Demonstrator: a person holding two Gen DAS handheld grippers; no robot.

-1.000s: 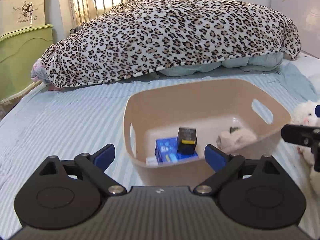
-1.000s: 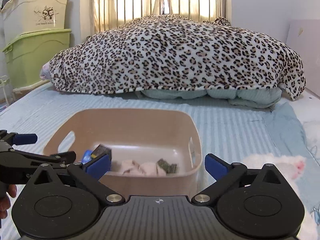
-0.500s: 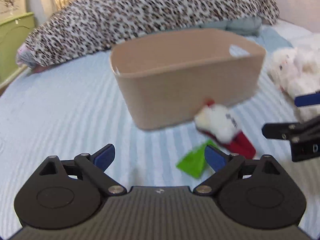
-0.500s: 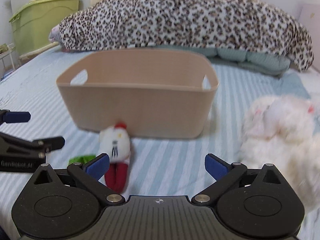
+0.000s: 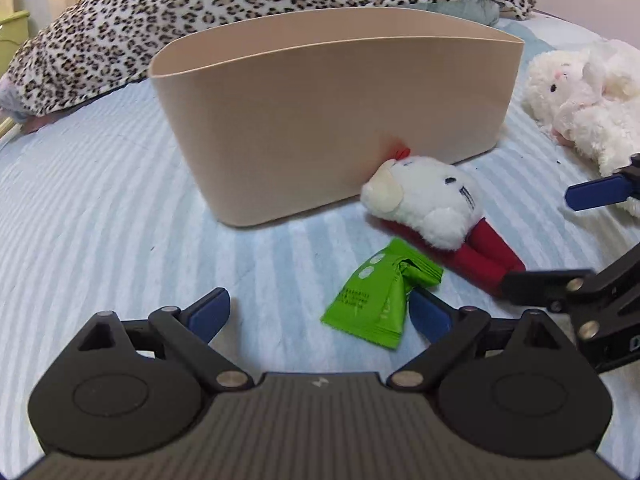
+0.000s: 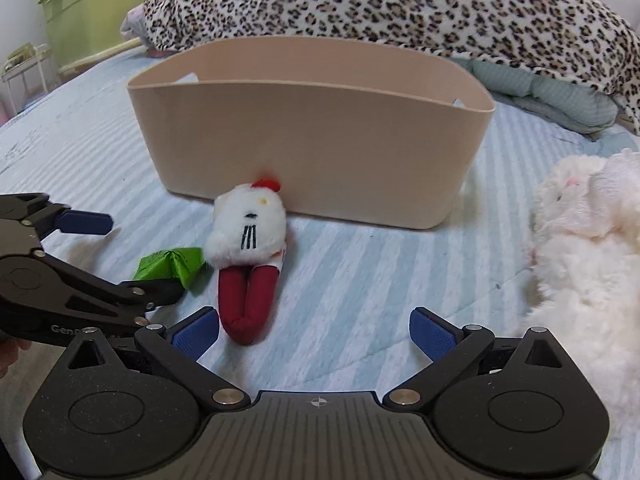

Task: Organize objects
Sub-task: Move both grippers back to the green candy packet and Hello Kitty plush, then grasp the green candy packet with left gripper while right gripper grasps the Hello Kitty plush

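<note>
1. A second ago I was looking down into the beige bin (image 5: 328, 120); now both my claws have dropped to the level of the bedsheet (image 5: 100, 208), and I see only the bin's outer wall.
2. That drop brings loose things into view that were hidden before, so I judge I am going for the next pick, not placing anything.
3. My left claw (image 5: 316, 312) has its jaws spread wide and holds nothing; the green packet (image 5: 380, 292) lies between its fingertips, nearer the right one.
4. My right claw (image 6: 314, 332) is likewise spread and holds nothing; the red legs of the small white doll (image 6: 248, 240) lie just ahead of its left fingertip.
5. The doll lies on the sheet with its head touching the bin's front wall, and the packet sits just beside its legs.
6. Count outside the bin: one green packet, one small white doll, and a fluffy white plush (image 6: 588, 232) off to the right, which may be more than one toy; I cannot tell.
7. One bin, its contents hidden from this height.
8. A leopard blanket (image 6: 400, 4) covers the bed behind, and one green storage box (image 6: 104, 4) stands at the left.
</note>
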